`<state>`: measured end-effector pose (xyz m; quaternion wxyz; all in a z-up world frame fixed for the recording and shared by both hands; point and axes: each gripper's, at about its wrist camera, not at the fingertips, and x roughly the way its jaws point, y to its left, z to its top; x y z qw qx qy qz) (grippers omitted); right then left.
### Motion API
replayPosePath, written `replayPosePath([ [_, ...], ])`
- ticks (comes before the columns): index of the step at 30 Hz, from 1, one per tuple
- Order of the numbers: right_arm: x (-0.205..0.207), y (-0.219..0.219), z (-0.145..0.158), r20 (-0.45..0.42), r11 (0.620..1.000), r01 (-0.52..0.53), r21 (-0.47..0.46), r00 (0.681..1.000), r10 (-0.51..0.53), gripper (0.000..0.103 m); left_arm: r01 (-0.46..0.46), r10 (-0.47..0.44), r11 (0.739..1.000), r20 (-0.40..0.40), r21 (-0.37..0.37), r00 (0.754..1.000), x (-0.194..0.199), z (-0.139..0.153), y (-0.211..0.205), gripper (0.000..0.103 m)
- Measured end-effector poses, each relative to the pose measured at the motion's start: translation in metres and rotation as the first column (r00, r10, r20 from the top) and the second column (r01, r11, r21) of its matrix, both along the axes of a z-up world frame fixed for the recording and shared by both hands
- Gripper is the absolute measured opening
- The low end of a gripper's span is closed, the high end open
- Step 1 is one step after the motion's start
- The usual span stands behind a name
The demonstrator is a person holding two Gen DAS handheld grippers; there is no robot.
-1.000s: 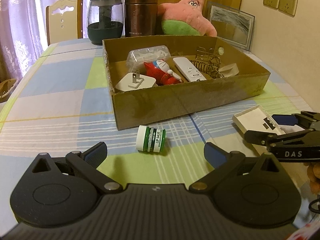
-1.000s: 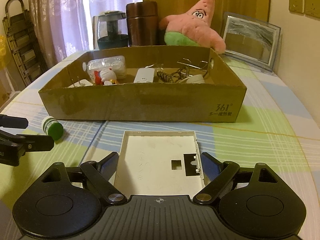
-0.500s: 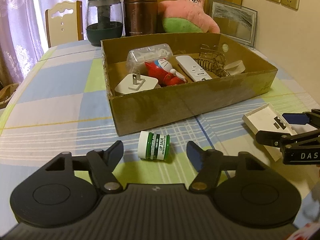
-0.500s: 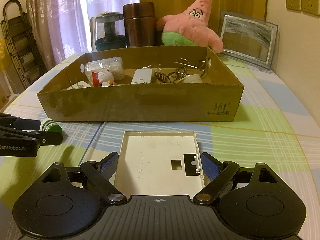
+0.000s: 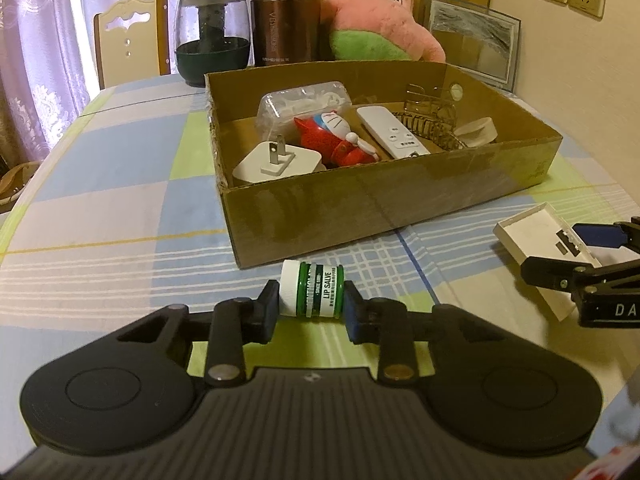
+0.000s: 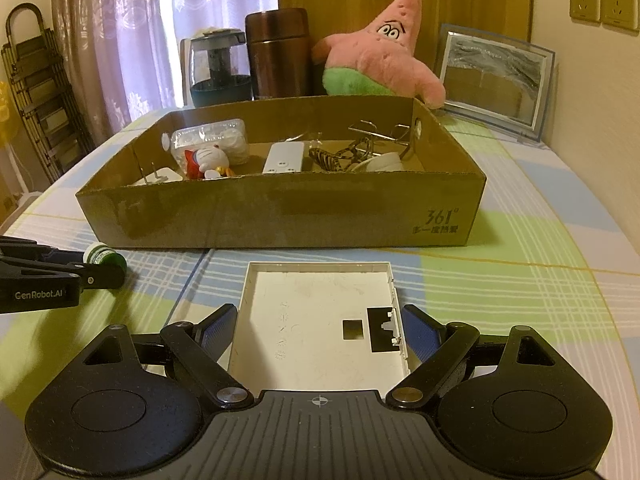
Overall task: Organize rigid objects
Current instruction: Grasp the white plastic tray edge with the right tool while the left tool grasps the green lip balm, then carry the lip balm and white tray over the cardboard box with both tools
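A small green lip salve jar (image 5: 314, 295) with a white cap lies on its side on the checked tablecloth, just in front of the cardboard box (image 5: 384, 204). My left gripper (image 5: 310, 312) is closing on it, and its pads touch the cap end and the base end. In the right wrist view the jar (image 6: 105, 255) shows beside the left fingers. My right gripper (image 6: 319, 326) straddles a flat white plastic cover (image 6: 316, 320) lying on the cloth, with a blue pad against each long edge.
The box holds a white plug adapter (image 5: 276, 162), a red and white figurine (image 5: 340, 140), a white remote (image 5: 392, 132), a clear packet, a wire rack and a white dish. Behind it stand a glass jug (image 5: 212, 40), a brown flask (image 5: 286, 14), a pink star plush and a picture frame.
The left gripper's jaws have come in from wide open until they meet the two ends of the jar, and it has edged forward around it. The right gripper has not moved.
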<state>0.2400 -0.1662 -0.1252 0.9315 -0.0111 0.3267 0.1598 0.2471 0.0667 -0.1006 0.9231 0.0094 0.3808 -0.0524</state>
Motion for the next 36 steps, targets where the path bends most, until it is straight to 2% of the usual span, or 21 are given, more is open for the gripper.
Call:
replayPosePath([
  [16,-0.008,-0.004,0.018,0.017,1.000,0.006,0.028,1.000,-0.006,0.084,0.007,-0.007,0.999,-0.002,-0.037,1.000,-0.010,0.022,-0.007,0.027],
  [26,-0.009,-0.021,0.055,0.049,0.998,0.035,0.055,0.998,-0.038,0.084,0.031,-0.029,0.998,0.040,-0.052,0.999,-0.008,0.059,-0.021,0.027],
  [36,0.024,-0.031,0.095,0.088,0.997,0.042,0.071,0.995,-0.048,0.084,0.084,-0.079,0.995,0.087,-0.045,0.993,0.023,0.094,-0.040,0.027],
])
